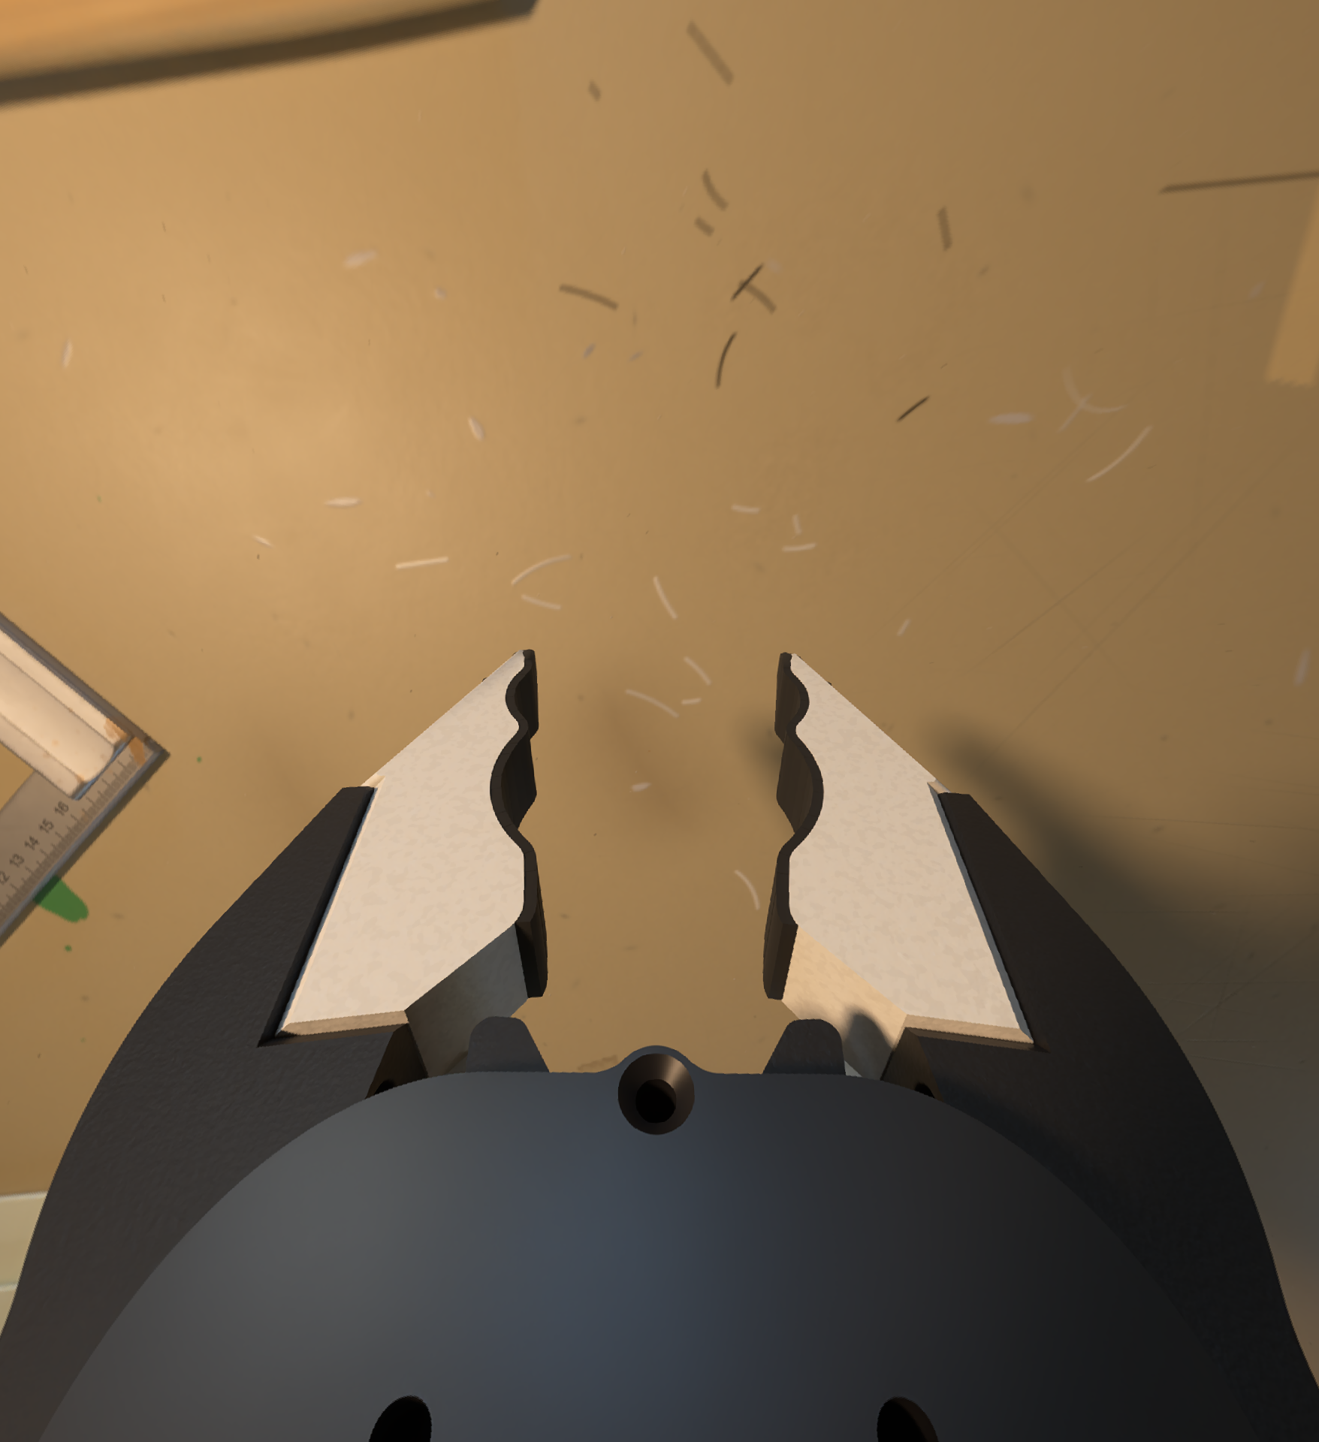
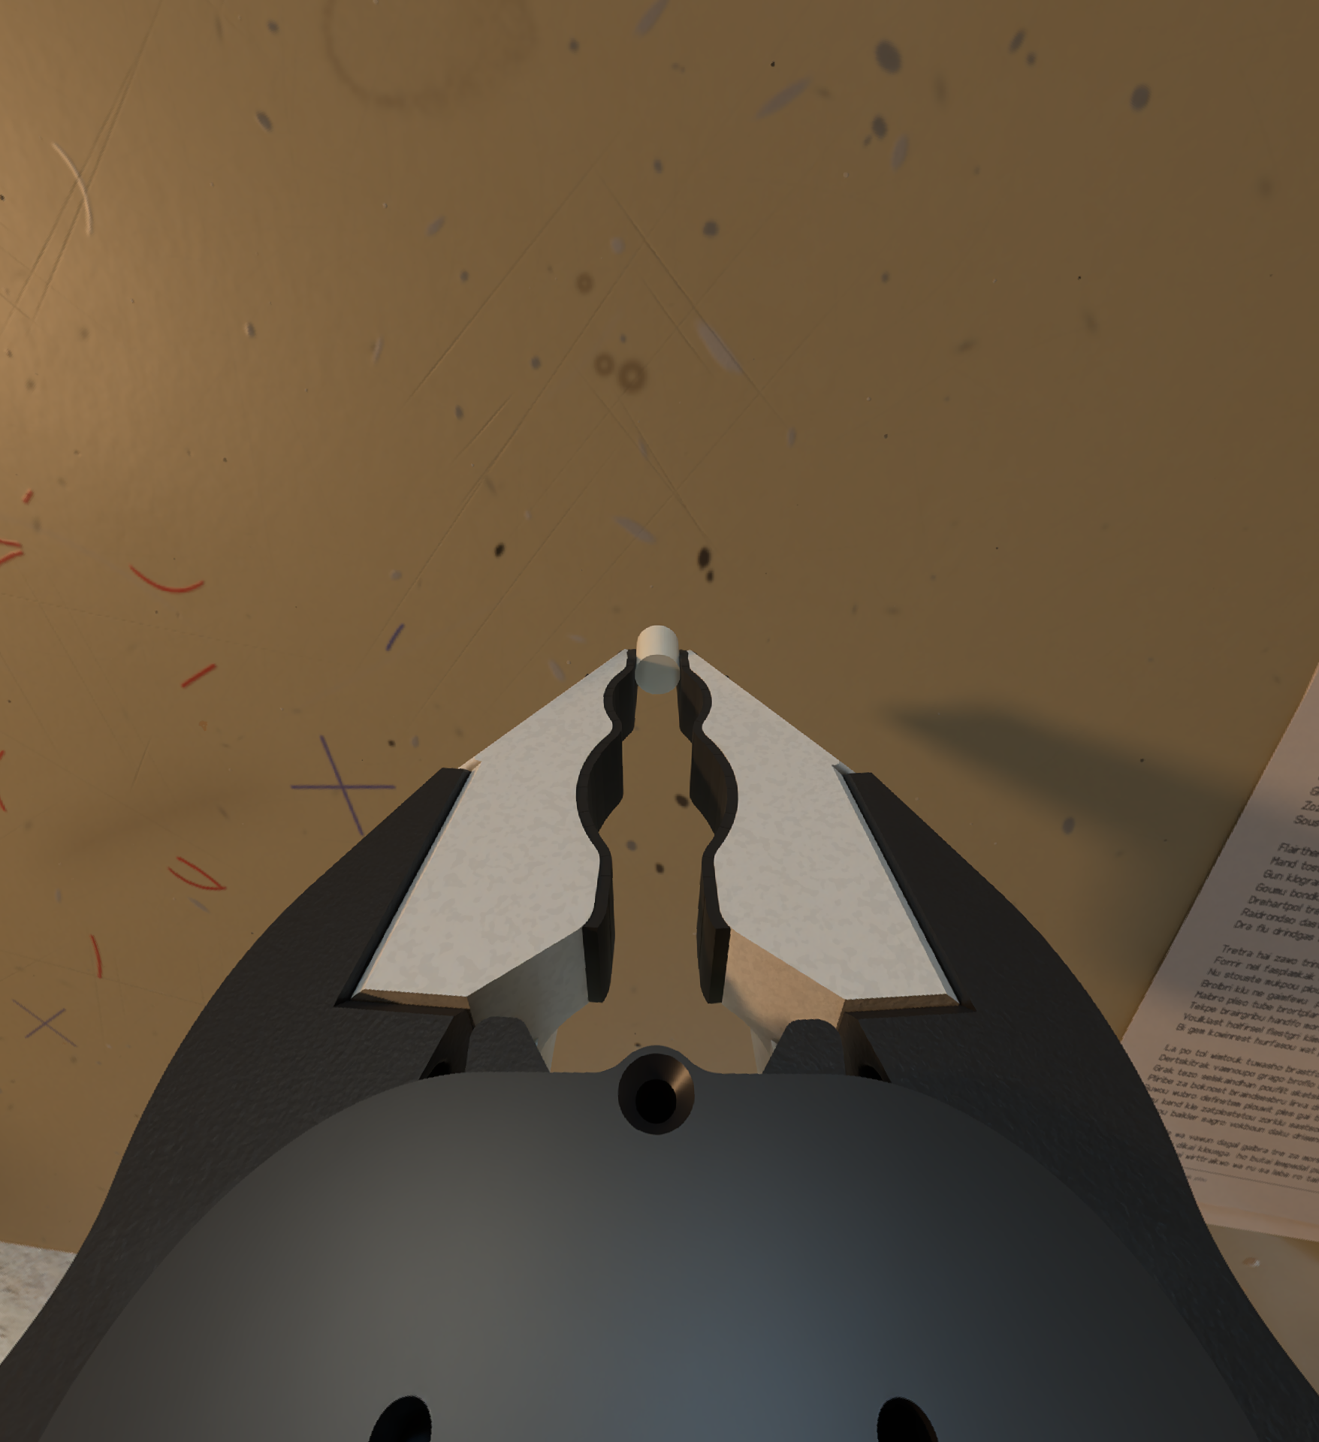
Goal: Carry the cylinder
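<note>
Right wrist view: right gripper (image 2: 656, 663) pinching small white cylinder (image 2: 656, 669) at extreme fingertips above scratched tabletop (image 2: 953, 390) — likely slip-out under sudden motion. Left gripper (image 1: 655, 663) spread wide, empty — no backup.

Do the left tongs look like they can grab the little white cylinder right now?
Probably not. The cylinder is already pinched at the tips of the right tongs. The left tongs are open over bare table, with no cylinder anywhere in their view.
</note>
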